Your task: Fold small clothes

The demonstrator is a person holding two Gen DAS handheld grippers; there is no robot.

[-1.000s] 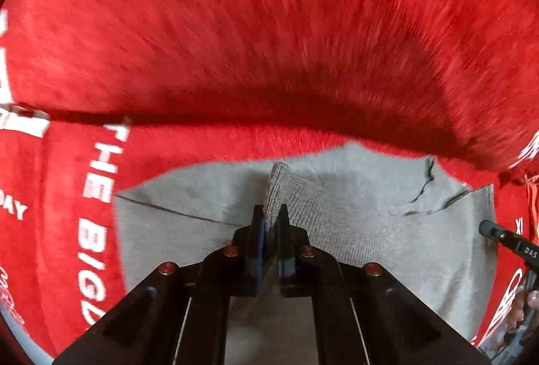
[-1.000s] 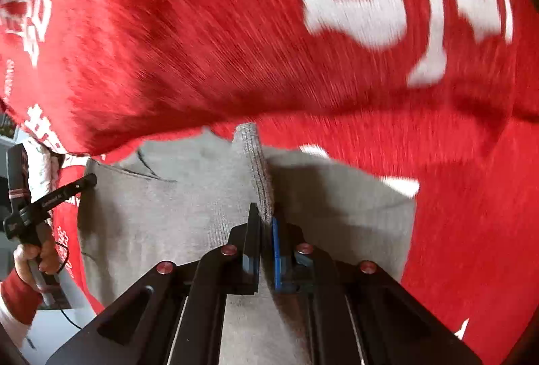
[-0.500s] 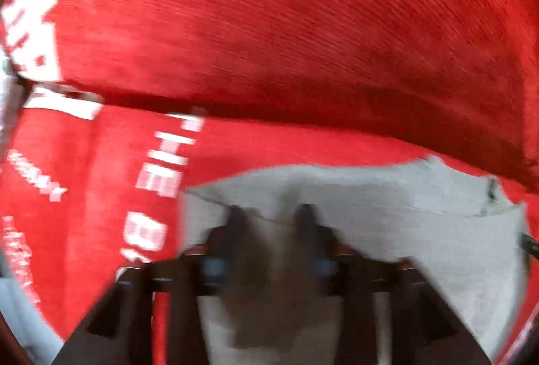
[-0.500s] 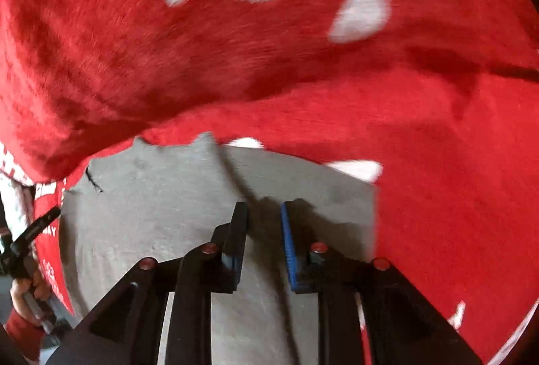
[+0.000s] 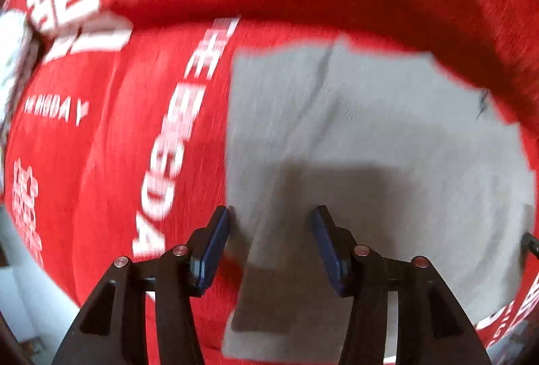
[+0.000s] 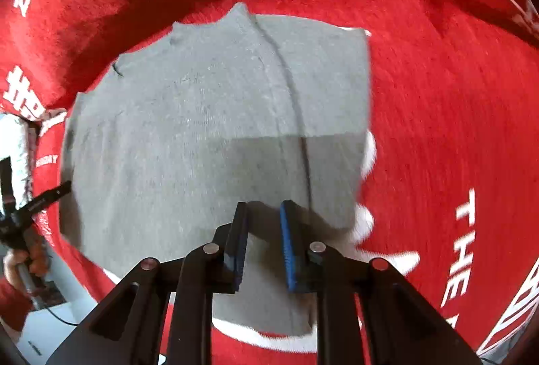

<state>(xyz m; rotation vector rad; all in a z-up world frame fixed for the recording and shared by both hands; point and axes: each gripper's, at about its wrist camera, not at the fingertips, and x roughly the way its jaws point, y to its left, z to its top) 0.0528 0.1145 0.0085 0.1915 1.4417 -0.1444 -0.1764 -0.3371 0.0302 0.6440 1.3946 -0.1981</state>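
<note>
Released since a second ago: left gripper [image 5: 271,223] spread wide, right gripper [image 6: 264,216] parted, both empty. Grey garment [image 6: 209,115] folded flat on red printed cloth [image 6: 438,115].

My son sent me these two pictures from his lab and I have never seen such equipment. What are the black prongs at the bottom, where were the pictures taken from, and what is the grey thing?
No robot here: a person holds a two-fingered claw in each hand, with a wide-angle camera on each looking forward along its fingers. One picture is from the left claw, the other from the right claw, so the black prongs are the claws' own fingers. Both stand open and hold nothing. Below them a small grey garment lies flat, apparently folded, on a red cloth with white lettering. At the right view's left edge you can see the person's left hand gripping its handle.
</note>
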